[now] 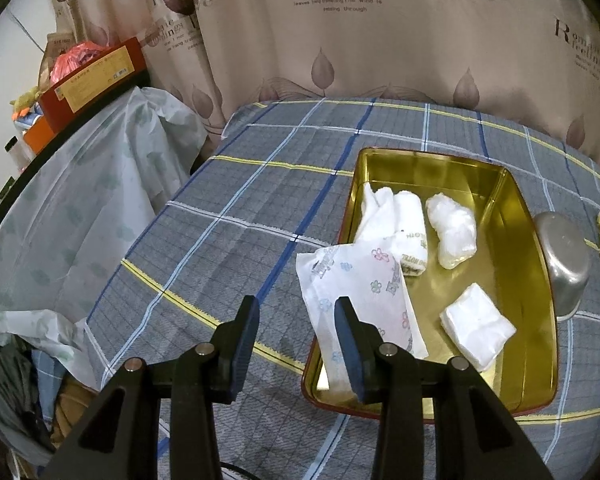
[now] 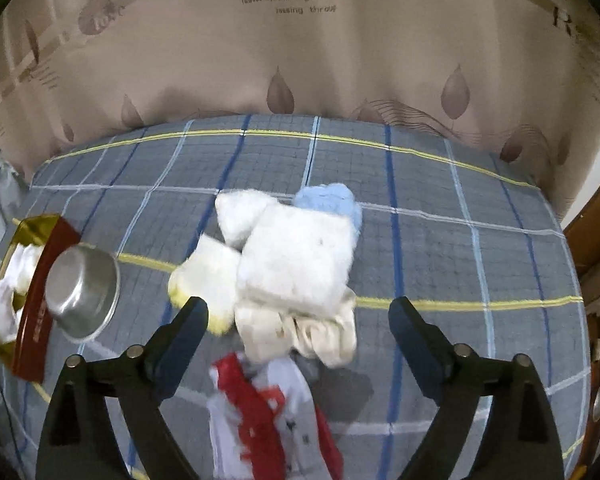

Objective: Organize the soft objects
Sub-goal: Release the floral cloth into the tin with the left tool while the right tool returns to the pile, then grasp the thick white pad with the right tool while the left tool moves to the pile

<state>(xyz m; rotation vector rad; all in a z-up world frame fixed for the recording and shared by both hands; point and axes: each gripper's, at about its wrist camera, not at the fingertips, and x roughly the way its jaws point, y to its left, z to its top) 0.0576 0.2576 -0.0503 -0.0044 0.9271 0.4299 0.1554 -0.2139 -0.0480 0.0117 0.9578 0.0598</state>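
**Soft things between a gold tin and a pile on the bed**

The left gripper (image 1: 296,340) is half spread and grips nothing. Only the checked bedcover (image 1: 220,240) lies between its fingers. Its right finger stands in front of a flowered tissue pack (image 1: 360,292), which hangs over the near left rim of the gold tin (image 1: 536,320). In the tin lie a rolled white towel (image 1: 408,236), a crumpled white cloth (image 1: 454,232) and a folded white pad (image 1: 476,326).

The right gripper (image 2: 298,320) is wide apart and empty. The pile of soft things lies between and beyond its fingers: a white folded cloth (image 2: 300,256) on top, a light blue one (image 2: 332,200) behind, a yellow-edged one (image 2: 208,276) on the left, a cream one (image 2: 324,332) under it. A red and white cloth (image 2: 260,408) lies nearest, blurred. A steel bowl (image 2: 84,292) leans on the tin's red wall.
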